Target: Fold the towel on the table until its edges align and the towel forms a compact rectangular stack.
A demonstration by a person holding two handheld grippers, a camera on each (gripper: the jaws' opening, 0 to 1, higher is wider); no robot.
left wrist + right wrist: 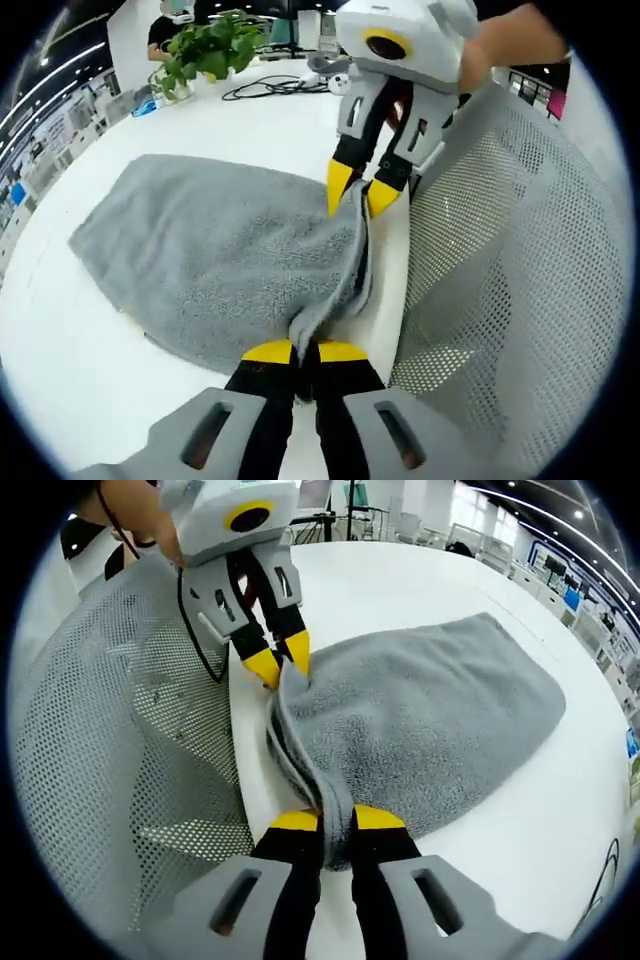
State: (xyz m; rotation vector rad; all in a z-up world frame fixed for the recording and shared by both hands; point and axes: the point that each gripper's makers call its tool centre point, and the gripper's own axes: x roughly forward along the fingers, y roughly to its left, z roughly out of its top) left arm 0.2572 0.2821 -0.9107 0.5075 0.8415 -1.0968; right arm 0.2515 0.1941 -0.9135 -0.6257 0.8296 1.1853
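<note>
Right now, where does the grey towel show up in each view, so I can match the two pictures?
Left gripper view: the grey towel lies left of centre on the white table, its near edge pinched in the left tool.
Right gripper view: it lies right of centre, edge pinched in the right tool.
Shared landmark: the mesh chair back beside the table's edge.

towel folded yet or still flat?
Folded over once: towel shows layered edges by the table edge, both grippers pinching its corners.
</note>
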